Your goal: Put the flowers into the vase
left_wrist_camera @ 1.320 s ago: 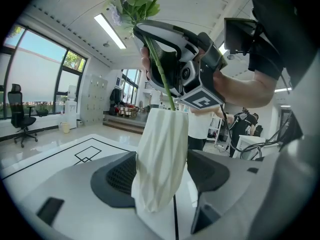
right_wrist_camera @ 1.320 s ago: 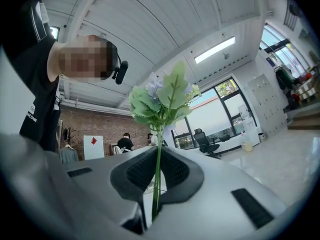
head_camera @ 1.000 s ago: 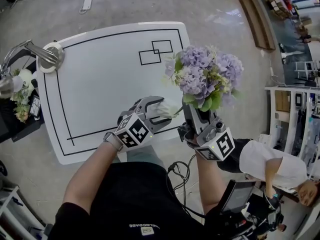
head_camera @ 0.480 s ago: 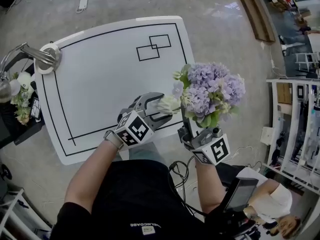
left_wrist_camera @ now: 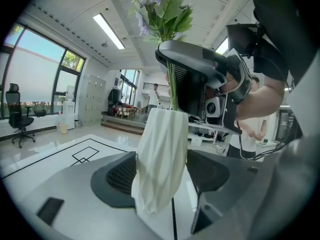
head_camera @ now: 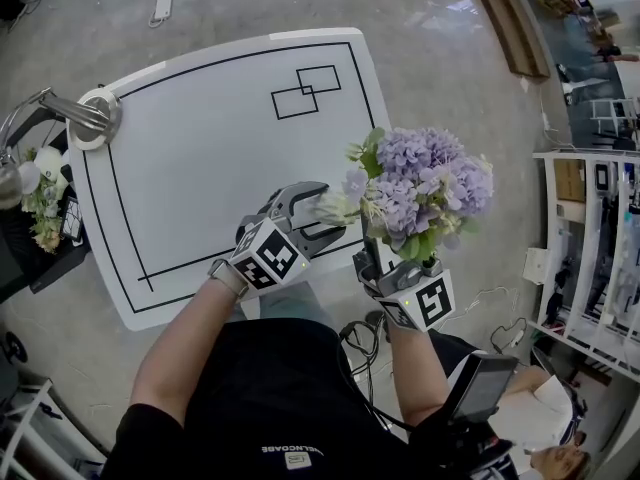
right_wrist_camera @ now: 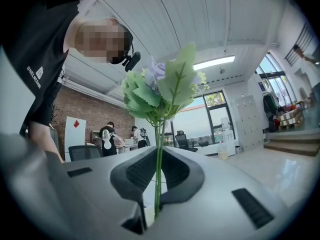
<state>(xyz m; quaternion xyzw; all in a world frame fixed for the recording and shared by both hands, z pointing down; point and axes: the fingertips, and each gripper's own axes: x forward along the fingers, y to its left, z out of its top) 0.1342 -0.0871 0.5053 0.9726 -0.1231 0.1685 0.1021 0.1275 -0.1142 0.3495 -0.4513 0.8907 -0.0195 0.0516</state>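
My left gripper is shut on a white twisted vase over the table's near edge. In the left gripper view the vase stands between the dark pads. A bunch of purple flowers with green leaves is held upright by its stems in my right gripper, just right of the vase. The green stems run between the shut jaws of the right gripper. From the left gripper view the stems reach down to the vase's mouth, below the right gripper.
The white table carries black outlines and two small overlapping rectangles. A metal fixture sits at its far left corner, with other flowers beyond the edge. Shelving stands at the right, and a person is at the lower right.
The flower bunch and my right gripper have shifted a little closer to the vase, and the bunch has rolled slightly. The left gripper with the vase has stayed put.
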